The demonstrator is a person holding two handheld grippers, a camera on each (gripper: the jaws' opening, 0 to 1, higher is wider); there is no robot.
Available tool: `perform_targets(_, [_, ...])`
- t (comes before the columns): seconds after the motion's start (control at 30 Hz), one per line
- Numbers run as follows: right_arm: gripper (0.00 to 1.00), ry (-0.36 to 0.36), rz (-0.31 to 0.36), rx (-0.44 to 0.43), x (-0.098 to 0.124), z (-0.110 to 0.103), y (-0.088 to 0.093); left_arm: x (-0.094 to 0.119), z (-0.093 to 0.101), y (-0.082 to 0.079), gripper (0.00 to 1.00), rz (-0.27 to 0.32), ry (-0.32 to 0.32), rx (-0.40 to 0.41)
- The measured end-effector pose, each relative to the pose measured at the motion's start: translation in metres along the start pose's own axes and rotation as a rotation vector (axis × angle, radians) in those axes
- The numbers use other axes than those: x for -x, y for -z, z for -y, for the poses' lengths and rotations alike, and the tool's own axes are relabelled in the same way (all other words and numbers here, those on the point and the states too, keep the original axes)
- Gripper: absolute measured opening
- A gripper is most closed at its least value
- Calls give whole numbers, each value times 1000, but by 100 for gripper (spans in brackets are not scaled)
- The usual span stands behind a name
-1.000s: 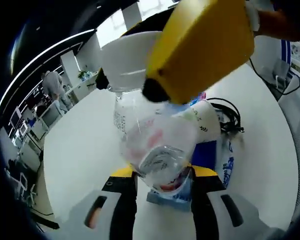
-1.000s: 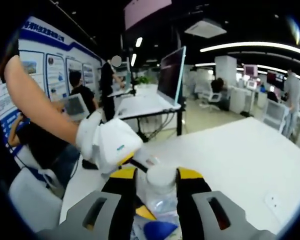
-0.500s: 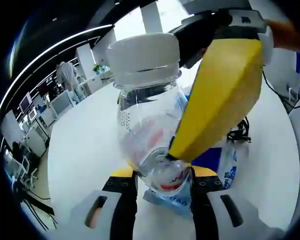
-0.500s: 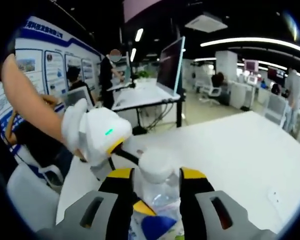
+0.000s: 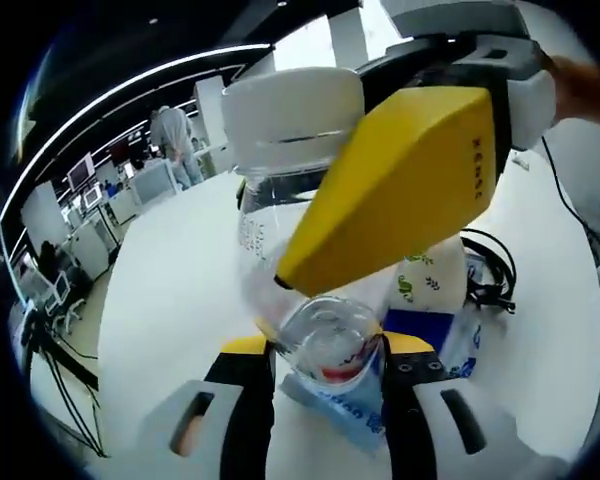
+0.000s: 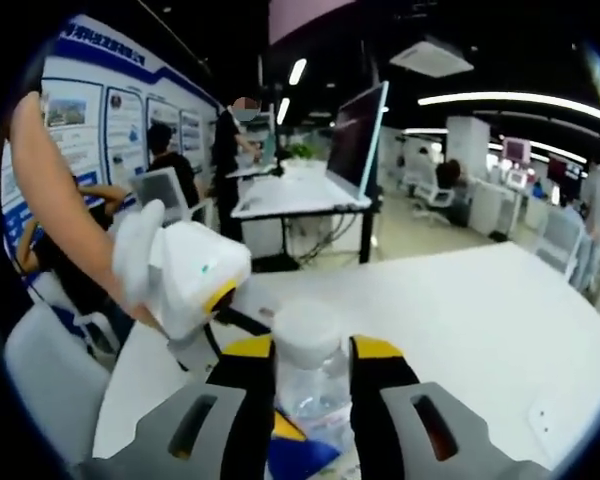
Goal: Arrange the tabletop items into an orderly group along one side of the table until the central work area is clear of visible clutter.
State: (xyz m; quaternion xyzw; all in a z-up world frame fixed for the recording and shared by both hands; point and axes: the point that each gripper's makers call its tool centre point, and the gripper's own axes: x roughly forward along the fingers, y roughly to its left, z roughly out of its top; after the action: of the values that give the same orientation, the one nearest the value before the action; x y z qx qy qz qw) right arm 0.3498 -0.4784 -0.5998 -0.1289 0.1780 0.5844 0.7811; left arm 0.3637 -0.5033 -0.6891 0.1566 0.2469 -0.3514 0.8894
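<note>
Both views close on shared bottle [image 5: 300,250], opposite sides.

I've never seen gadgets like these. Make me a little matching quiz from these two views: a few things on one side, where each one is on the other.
Things:
1. clear bottle
2. white cap
3. black cable
4. blue packet

Places:
A. coiled on the white table, beyond the bottle
B. held between the left gripper fingers
C. lying on the table behind the bottle's base
D. on top of the bottle

Pairs: 1-B, 2-D, 3-A, 4-C
</note>
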Motion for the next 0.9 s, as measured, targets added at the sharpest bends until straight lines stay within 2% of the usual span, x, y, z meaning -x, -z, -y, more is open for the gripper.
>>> perform_targets(0.17, [23, -24, -9, 6, -1, -2, -1, 1, 0, -1, 41, 30, -13, 61])
perform_targets(0.23, [23, -22, -15, -2, 0, -2, -1, 1, 0, -3, 42, 54, -9, 119])
perform_targets(0.6, [21, -16, -9, -13, 3, -1, -5, 2, 0, -1, 41, 50, -2, 49])
perform_targets(0.9, [20, -25, 9, -22, 1, 1, -14, 6, -2, -4, 41, 61, 24, 63])
